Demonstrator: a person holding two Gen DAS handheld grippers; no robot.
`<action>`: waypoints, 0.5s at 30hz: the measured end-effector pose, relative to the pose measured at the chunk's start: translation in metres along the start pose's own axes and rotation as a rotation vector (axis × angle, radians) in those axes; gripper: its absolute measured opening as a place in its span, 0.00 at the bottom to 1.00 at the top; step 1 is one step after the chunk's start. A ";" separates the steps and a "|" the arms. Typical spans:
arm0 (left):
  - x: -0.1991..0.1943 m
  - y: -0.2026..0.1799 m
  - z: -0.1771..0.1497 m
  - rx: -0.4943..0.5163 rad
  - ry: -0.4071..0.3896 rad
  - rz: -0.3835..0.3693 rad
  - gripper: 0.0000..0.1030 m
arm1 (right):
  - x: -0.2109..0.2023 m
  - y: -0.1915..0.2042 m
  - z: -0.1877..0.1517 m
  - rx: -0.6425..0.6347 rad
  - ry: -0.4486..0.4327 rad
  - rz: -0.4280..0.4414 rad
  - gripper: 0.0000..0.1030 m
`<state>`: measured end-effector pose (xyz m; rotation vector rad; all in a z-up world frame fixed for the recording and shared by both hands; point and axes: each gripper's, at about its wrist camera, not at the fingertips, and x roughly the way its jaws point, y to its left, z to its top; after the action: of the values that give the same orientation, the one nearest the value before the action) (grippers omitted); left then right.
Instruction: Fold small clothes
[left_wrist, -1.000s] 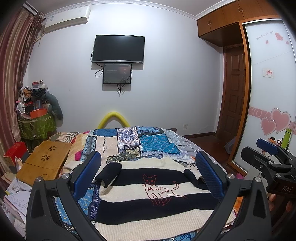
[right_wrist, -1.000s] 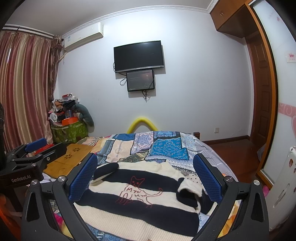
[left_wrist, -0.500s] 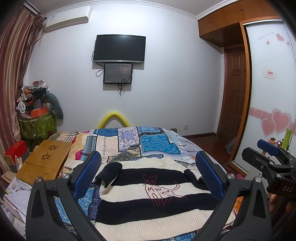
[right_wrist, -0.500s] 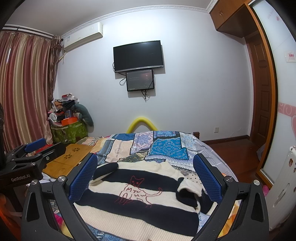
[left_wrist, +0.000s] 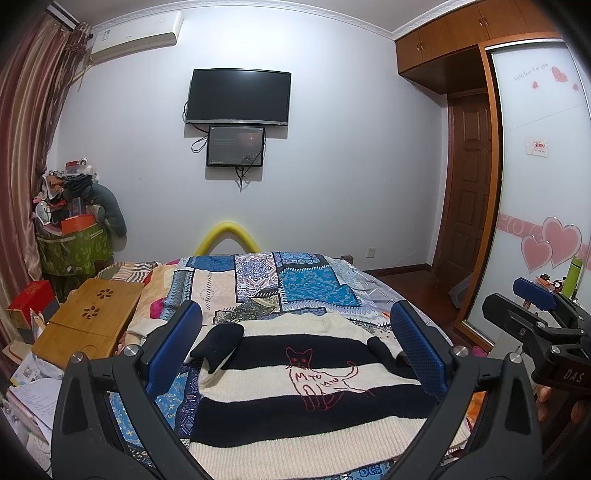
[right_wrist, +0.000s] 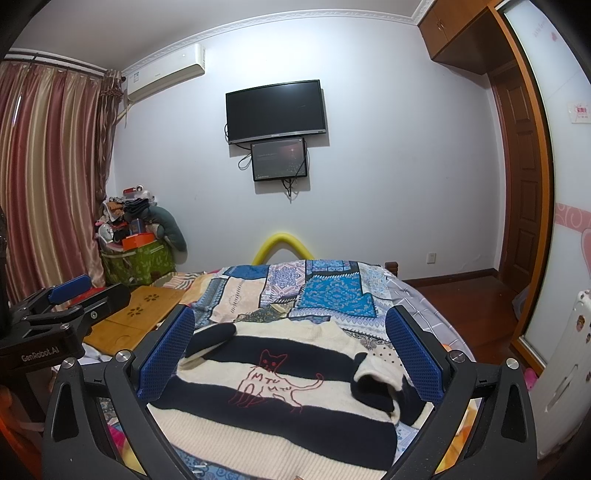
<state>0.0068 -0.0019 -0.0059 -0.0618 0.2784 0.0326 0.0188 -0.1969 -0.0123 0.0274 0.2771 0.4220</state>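
From your left wrist camera, your left hand-held gripper (left_wrist: 295, 350) is spread wide with nothing between its blue pads (left_wrist: 173, 347), held above the near part of the sweater (left_wrist: 295, 391). That striped cream-and-black sweater lies flat on the bed (left_wrist: 258, 284), front up, its long axis running away from you: the neckline lies at the far end toward the wall-mounted TV (left_wrist: 238, 96), the ribbed hem nearest you. Both dark-cuffed sleeves are turned in over the sweater's upper corners, and the red cat outline stands upright near the sweater's middle. Your right hand-held gripper (left_wrist: 535, 314) shows just beyond the sweater's right edge. From your right wrist camera, the right hand-held gripper (right_wrist: 291, 350) is likewise wide open and empty above the sweater (right_wrist: 280, 391), which runs hem-near, collar-far, slightly skewed. The left hand-held gripper (right_wrist: 62, 306) sits off the sweater's left side, above a wooden lap tray (right_wrist: 136, 314); how far it is open cannot be judged there.
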 end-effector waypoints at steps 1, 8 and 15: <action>0.000 0.000 0.000 -0.001 0.000 0.000 1.00 | 0.000 0.000 0.000 0.000 0.000 0.000 1.00; 0.000 0.000 0.001 -0.002 0.001 -0.001 1.00 | 0.000 0.001 0.000 0.000 0.002 0.000 1.00; 0.000 0.000 0.000 -0.002 0.000 -0.001 1.00 | 0.002 0.003 0.000 0.000 0.005 -0.002 1.00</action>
<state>0.0071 -0.0018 -0.0056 -0.0639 0.2788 0.0323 0.0196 -0.1936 -0.0124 0.0262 0.2822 0.4205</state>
